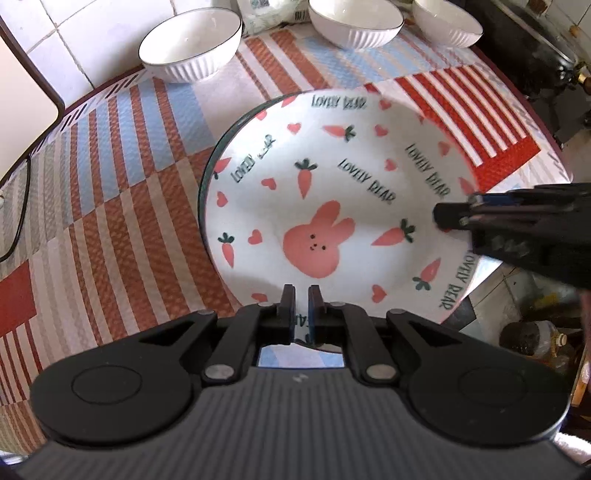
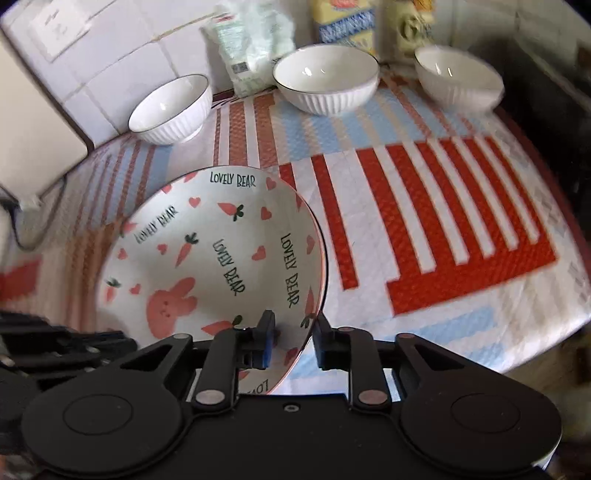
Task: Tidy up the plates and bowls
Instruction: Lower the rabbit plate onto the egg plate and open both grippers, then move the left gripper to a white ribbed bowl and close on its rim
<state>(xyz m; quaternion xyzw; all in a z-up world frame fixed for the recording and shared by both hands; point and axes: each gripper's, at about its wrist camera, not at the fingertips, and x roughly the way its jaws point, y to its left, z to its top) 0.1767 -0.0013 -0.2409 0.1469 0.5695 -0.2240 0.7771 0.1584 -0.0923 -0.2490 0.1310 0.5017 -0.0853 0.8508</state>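
Tools [image 1: 301, 295] [image 2: 293, 325] grip plate [image 1: 332, 206]; bowls [image 1: 192, 46] behind.

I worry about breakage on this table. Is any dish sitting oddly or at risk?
The bunny plate juts past the table's near edge, with floor visible below its rim. The left gripper pinches that rim. The three white bowls sit upright and look unbroken.

I read "LOVELY BEAR" in dark letters, repeated several times across rabbit-and-carrot plate [image 2: 207, 258]. Print on packet [image 2: 251, 48] and carton [image 2: 343, 26] behind bowls too blurred for me.
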